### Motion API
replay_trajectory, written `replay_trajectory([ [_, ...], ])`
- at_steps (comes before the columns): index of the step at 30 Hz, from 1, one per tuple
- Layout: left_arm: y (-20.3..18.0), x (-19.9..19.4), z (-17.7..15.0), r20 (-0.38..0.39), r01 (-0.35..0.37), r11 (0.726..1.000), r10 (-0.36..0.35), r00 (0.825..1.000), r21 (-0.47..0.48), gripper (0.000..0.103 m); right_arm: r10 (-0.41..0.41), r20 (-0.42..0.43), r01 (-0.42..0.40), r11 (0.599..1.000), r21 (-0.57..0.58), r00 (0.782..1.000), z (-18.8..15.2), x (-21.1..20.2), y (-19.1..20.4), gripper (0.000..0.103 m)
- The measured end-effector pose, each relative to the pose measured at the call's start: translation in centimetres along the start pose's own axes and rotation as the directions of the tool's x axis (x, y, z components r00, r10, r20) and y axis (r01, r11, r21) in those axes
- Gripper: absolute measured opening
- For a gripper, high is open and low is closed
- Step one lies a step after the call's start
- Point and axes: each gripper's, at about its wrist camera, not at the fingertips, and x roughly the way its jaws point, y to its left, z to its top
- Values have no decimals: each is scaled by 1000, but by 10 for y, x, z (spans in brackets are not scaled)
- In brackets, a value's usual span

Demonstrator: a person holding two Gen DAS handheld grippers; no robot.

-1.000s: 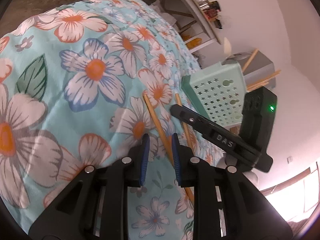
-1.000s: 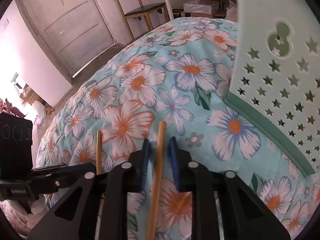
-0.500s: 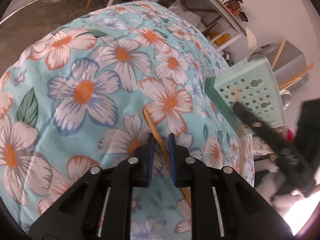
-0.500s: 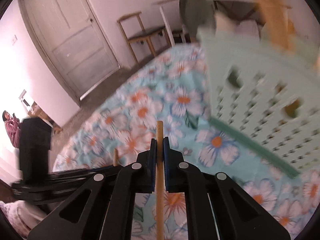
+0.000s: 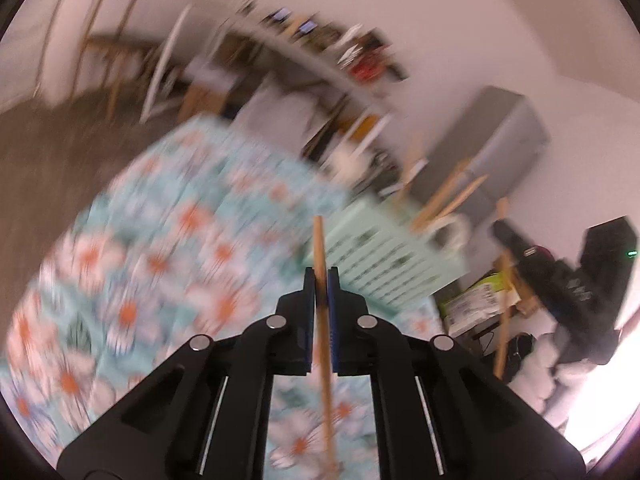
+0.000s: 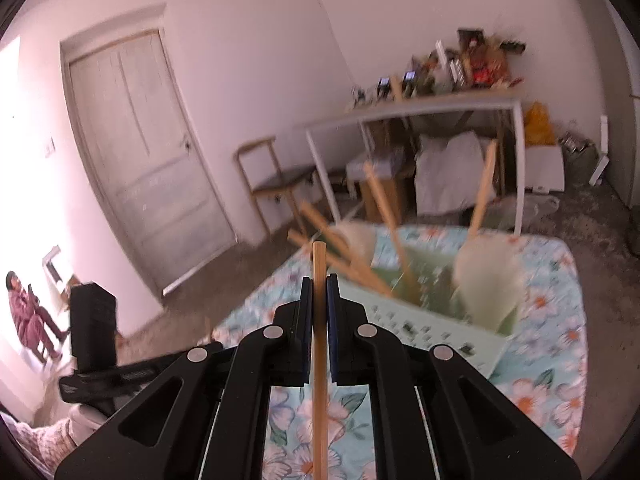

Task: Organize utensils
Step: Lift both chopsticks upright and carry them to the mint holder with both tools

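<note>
My left gripper (image 5: 320,276) is closing its jaws on a wooden chopstick (image 5: 319,240), and the pads press on it. The stick is raised above the floral cloth (image 5: 160,260). My right gripper (image 6: 319,284) is shut on a second wooden chopstick (image 6: 319,264), also held in the air. A mint-green perforated basket (image 6: 420,328) stands just ahead of it, holding several chopsticks (image 6: 384,204) and white spoons (image 6: 484,280). In the blurred left wrist view the basket (image 5: 384,256) is ahead to the right, and the right gripper's black body (image 5: 568,280) is beyond it.
The floral cloth (image 6: 552,320) covers the surface under the basket. Behind it are a white-framed table (image 6: 420,112) with clutter, a wooden chair (image 6: 276,184) and a door (image 6: 136,160). A person (image 6: 24,312) sits far left. The left gripper's black body (image 6: 94,320) is at left.
Each gripper closed on a chopstick that lay on the cloth and lifted it. Both views rose and tilted up, and the basket now lies ahead of them.
</note>
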Motion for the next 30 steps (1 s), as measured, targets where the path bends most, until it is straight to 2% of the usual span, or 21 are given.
replay_trajectory([
  [4, -40, -13, 30, 91, 58, 993, -67, 994, 105, 5, -9, 57, 7, 1000, 31, 998, 3, -19, -14, 7],
  [7, -68, -19, 54, 154, 122, 980, -146, 977, 155, 5, -16, 76, 12, 999, 52, 997, 4, -28, -25, 7],
  [10, -97, -26, 77, 247, 167, 960, -221, 944, 224, 5, -16, 88, 9, 997, 72, 996, 5, -32, -32, 7],
  [13, -127, -20, 98, 332, 164, 943, -260, 907, 290, 5, -14, 109, 4, 996, 95, 994, 2, -34, -39, 7],
  [16, -148, 3, 110, 380, 126, 941, -246, 892, 315, 5, -4, 127, -12, 993, 122, 992, 0, -38, -51, 7],
  [20, -159, 39, 118, 403, 87, 948, -212, 890, 307, 5, 6, 126, -25, 988, 151, 992, -1, -35, -65, 7],
  [24, -167, 78, 115, 420, 0, 948, -140, 896, 317, 5, 18, 129, -41, 985, 170, 991, -2, -30, -76, 7],
  [27, -163, 109, 108, 387, -36, 949, -93, 917, 312, 5, 21, 130, -44, 983, 176, 991, -2, -28, -80, 7],
  [29, -154, 120, 105, 362, -36, 959, -70, 930, 280, 6, 22, 125, -45, 982, 183, 992, -3, -26, -83, 7],
  [30, -150, 123, 105, 352, -28, 966, -67, 933, 259, 9, 21, 123, -44, 982, 185, 992, -4, -25, -84, 7],
])
